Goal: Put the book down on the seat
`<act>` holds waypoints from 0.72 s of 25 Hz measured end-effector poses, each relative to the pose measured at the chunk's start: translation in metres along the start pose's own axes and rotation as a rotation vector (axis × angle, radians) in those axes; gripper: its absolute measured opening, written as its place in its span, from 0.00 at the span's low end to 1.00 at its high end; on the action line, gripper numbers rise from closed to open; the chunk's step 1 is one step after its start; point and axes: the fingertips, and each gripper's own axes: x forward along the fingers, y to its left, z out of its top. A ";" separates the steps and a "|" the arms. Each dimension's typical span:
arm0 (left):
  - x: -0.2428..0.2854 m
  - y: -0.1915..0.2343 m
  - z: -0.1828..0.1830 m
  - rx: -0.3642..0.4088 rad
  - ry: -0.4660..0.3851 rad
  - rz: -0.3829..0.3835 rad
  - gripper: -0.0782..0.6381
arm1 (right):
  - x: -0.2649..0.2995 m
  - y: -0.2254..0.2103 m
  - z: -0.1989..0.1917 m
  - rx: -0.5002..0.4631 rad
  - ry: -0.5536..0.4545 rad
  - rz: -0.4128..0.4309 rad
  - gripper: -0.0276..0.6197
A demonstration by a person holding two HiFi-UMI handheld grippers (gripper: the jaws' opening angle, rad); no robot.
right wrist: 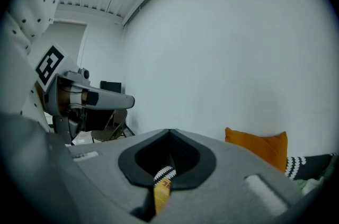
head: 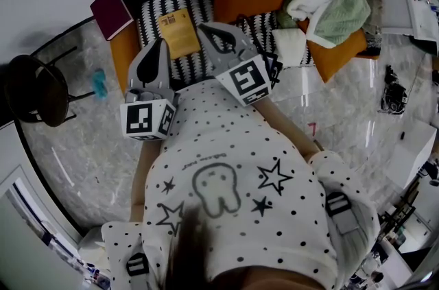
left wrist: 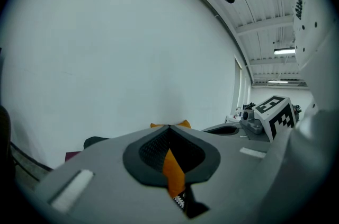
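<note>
Item: yellow book [head: 180, 31], flat on the patterned seat [head: 152, 18], between your two tips, seemingly touching neither. Your left tongs [head: 162, 43]: clenched, empty. Your right tongs [head: 206, 29]: clenched, empty.

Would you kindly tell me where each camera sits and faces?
Head view: on the head, steeply down at the yellow book on the seat; shirt, left tool, right tool show.
Left gripper view: on the left tool, along shut jaws toward a white wall; shirt at right.
Right gripper view: on the right tool, same wall; shirt top left.
Shared: both gripper views show the orange cushion.
</note>
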 end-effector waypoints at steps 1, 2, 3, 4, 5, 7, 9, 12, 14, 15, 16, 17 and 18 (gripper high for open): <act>0.000 -0.001 0.000 0.001 0.002 -0.002 0.11 | -0.001 0.000 0.000 0.002 -0.001 0.000 0.04; 0.000 -0.002 0.000 0.001 0.004 -0.004 0.11 | -0.002 0.000 0.000 0.004 -0.002 -0.001 0.05; 0.000 -0.003 -0.001 0.001 0.006 -0.005 0.11 | -0.002 0.000 0.000 0.006 -0.002 -0.002 0.04; 0.001 -0.003 -0.001 0.001 0.008 -0.006 0.11 | -0.003 -0.001 -0.001 0.008 -0.001 -0.003 0.04; 0.001 -0.003 -0.002 0.001 0.010 -0.006 0.11 | -0.003 -0.002 -0.001 0.009 0.000 -0.004 0.04; 0.002 -0.003 -0.002 0.001 0.012 -0.006 0.11 | -0.002 -0.002 -0.003 0.010 0.004 -0.004 0.05; 0.001 -0.003 -0.002 -0.001 0.013 -0.006 0.11 | -0.002 -0.001 -0.002 0.012 0.006 -0.003 0.04; 0.000 -0.005 -0.002 -0.001 0.015 -0.008 0.11 | -0.004 0.000 -0.002 0.010 0.007 0.001 0.05; 0.000 -0.005 -0.003 0.000 0.014 -0.010 0.11 | -0.004 0.001 -0.003 0.009 0.006 0.001 0.05; 0.000 -0.006 -0.003 0.001 0.014 -0.010 0.11 | -0.004 0.001 -0.003 0.008 0.005 0.002 0.05; 0.000 -0.006 -0.003 0.002 0.014 -0.010 0.11 | -0.004 0.001 -0.003 0.007 0.005 0.002 0.05; -0.001 -0.007 -0.003 0.002 0.013 -0.010 0.11 | -0.005 0.001 -0.003 0.007 0.005 0.003 0.05; -0.001 -0.007 -0.004 0.000 0.013 -0.010 0.11 | -0.006 0.002 -0.004 0.007 0.005 0.003 0.05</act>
